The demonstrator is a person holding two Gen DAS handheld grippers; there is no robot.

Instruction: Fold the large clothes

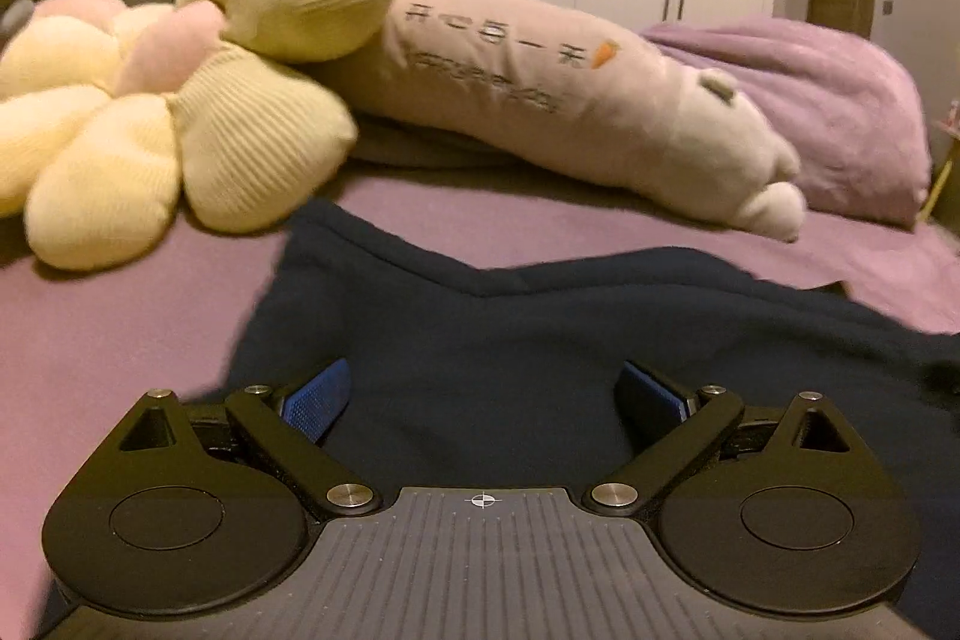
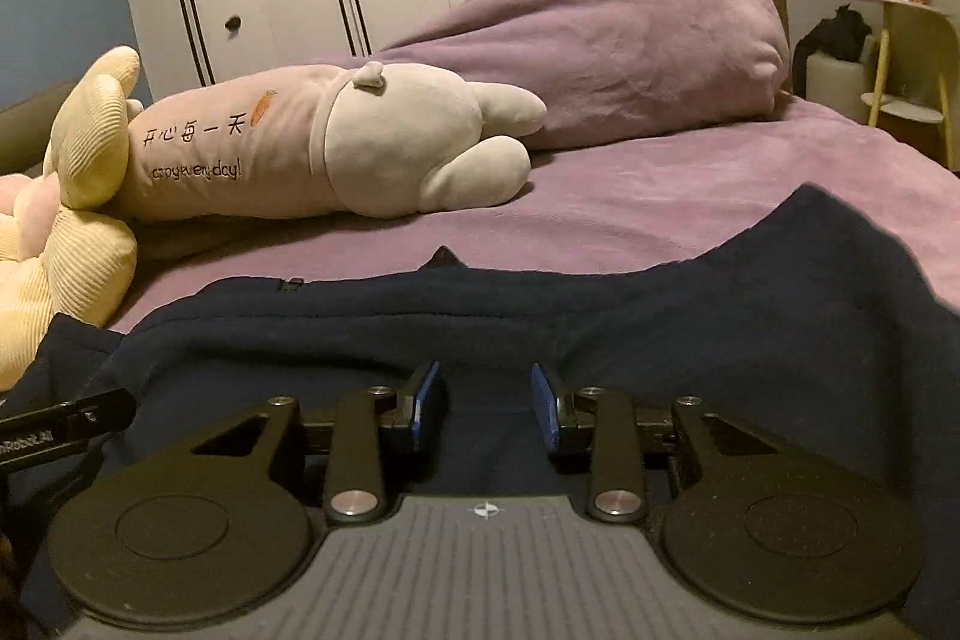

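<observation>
Left gripper (image 1: 483, 394): held wide open over the navy garment (image 1: 540, 340), nothing gripped.
Right gripper (image 2: 486, 403): part-open, empty.
Garment: spread along the bed's (image 2: 660, 202) near edge.
Plush pillow (image 2: 288, 148): "every-day!" is read (partly unclear).

Navy garment (image 1: 540, 340), lilac bedsheet (image 1: 120, 340), ribbed yellow cushion (image 1: 240, 142).

Bare purple bedsheet (image 2: 690, 196) beyond navy garment (image 1: 540, 340), flower cushion (image 1: 150, 148) and plush bolster (image 2: 312, 148) blocking far-left side
</observation>
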